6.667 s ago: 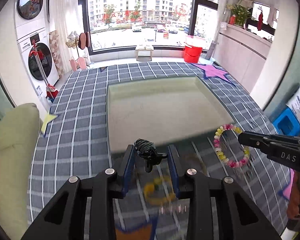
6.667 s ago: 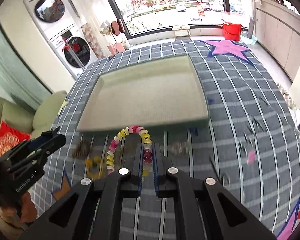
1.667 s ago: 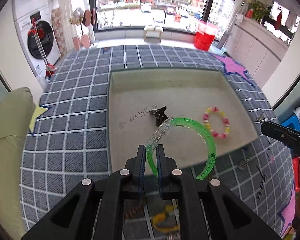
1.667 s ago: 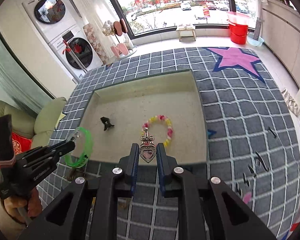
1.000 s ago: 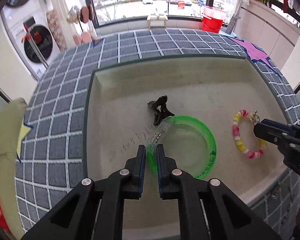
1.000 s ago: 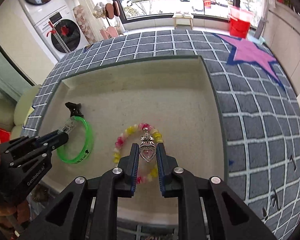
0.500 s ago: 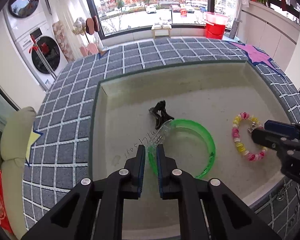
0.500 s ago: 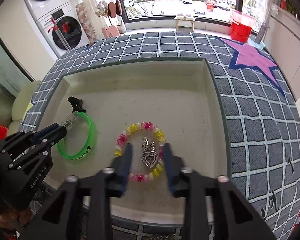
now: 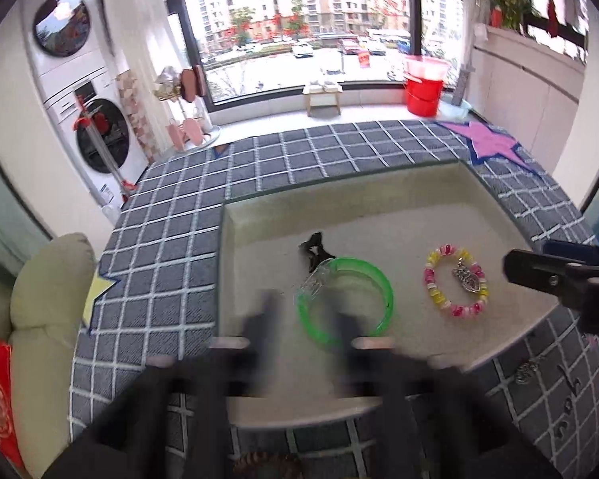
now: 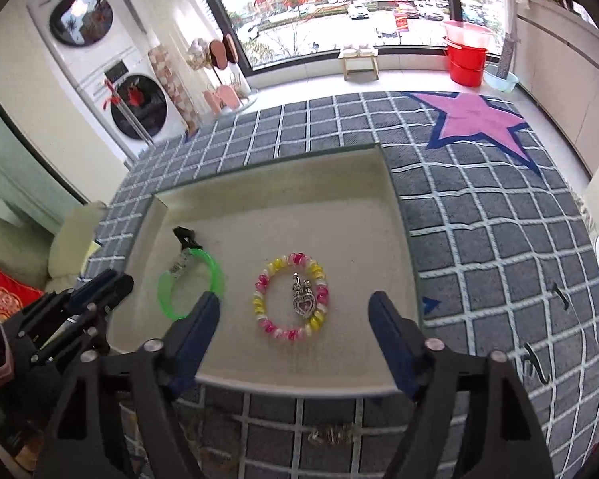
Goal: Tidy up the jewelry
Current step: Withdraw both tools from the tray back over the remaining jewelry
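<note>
Lying flat in the shallow cream tray [image 10: 391, 183], sorted off the checked rug [image 10: 499, 239]:

- Green bangle [image 9: 345, 299], resting near the tray's left side, clear tag end touching the black hair clip [image 9: 313, 248]; lying just ahead of the left gripper [image 9: 305, 319], jaws having just been opening and now standing wide, nothing pressed between them (outline smeared by blur).
- Bead bracelet [image 10: 290, 296], pink and yellow, sitting mid-tray, well apart from the bangle.
- Heart pendant [image 10: 302, 299], silver, lying inside the bracelet's ring, probably dropped there to keep small pieces together; right gripper [image 10: 293, 311] hovering over it, jaws having just been opening, now spread wide and empty.

Waiting on the rug by the tray's near edge: small metallic pieces [image 10: 331, 435], too blurred for naming, likely next for collecting.
</note>
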A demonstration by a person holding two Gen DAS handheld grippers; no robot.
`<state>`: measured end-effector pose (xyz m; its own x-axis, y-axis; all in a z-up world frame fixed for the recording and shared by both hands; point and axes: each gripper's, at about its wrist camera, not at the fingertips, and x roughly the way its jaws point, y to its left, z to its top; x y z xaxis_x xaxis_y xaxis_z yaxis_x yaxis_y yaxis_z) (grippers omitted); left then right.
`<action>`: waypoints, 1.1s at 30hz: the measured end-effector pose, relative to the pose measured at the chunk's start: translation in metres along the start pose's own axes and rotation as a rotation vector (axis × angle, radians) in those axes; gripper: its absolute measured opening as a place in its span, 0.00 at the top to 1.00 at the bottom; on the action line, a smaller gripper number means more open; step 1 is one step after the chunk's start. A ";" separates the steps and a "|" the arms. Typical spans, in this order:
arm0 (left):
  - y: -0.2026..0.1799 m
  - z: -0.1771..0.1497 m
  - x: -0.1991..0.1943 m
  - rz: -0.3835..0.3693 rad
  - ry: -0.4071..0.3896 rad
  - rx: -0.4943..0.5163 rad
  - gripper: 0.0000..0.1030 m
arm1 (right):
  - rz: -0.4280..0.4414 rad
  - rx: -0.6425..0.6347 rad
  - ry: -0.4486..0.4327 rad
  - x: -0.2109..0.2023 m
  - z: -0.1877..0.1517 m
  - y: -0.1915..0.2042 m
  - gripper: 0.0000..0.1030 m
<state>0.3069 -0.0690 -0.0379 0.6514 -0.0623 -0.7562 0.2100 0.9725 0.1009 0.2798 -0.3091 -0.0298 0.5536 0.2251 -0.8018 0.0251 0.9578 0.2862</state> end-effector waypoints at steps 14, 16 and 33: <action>0.025 -0.062 -0.085 0.065 -0.055 -0.070 0.00 | 0.030 0.022 -0.101 -0.069 -0.051 0.009 0.16; 0.027 -0.074 -0.094 0.030 -0.048 -0.070 0.00 | 0.032 0.024 -0.134 -0.081 -0.061 0.012 0.16; 0.047 -0.161 -0.137 0.003 -0.022 -0.123 0.00 | -0.024 0.051 -0.062 -0.116 -0.129 0.025 0.16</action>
<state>0.1102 0.0218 -0.0342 0.6683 -0.0628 -0.7413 0.1180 0.9928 0.0223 0.1088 -0.2885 0.0027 0.6029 0.1894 -0.7750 0.0807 0.9520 0.2954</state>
